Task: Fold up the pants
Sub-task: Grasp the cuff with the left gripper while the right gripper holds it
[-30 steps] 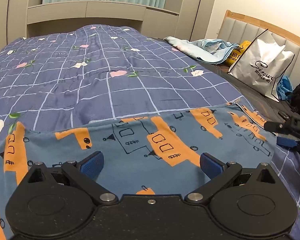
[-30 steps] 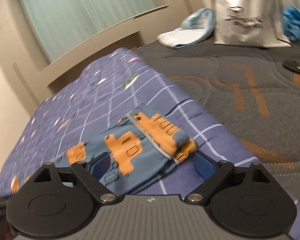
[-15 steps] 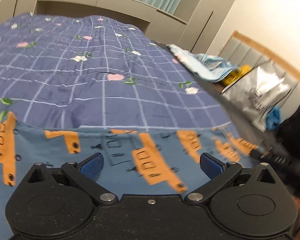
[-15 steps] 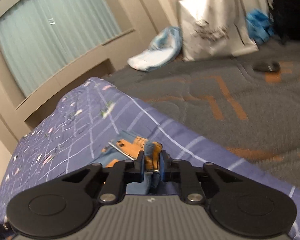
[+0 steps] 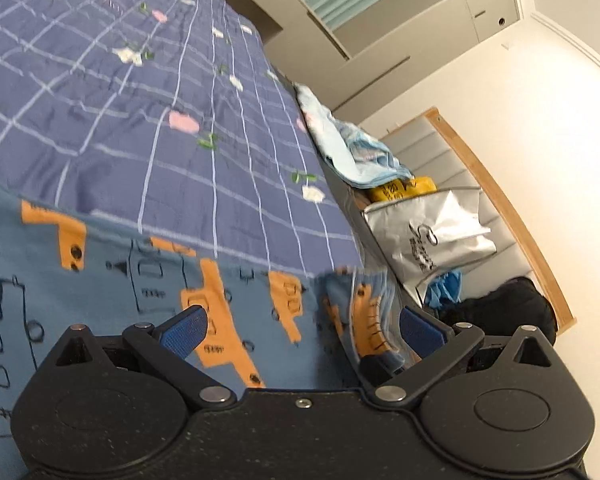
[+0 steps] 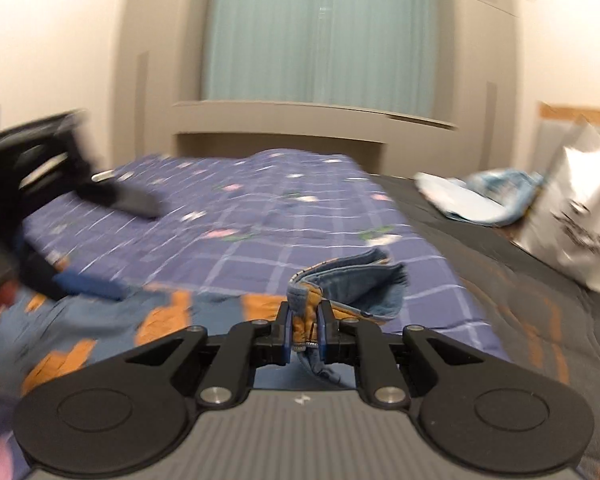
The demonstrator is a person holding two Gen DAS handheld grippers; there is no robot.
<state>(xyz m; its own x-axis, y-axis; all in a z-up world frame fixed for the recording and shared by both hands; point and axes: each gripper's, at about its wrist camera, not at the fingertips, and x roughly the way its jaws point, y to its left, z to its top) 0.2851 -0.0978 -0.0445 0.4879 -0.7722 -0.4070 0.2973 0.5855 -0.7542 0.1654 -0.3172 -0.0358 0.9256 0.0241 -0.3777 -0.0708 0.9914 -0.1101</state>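
Our right tongs (image 6: 304, 330) were shut on the blue cotton pants w/ orange print (image 6: 352, 280); left tongs (image 5: 302, 326) wide open, holding nothing. Thin bunched grip could slip, fold collapsing.

Pants (image 5: 112, 280) lie near on quilt (image 5: 148, 120); crumpled cloth (image 5: 352, 148) right of quilt; bag (image 5: 432, 236) against headboard (image 5: 500, 200), far right.
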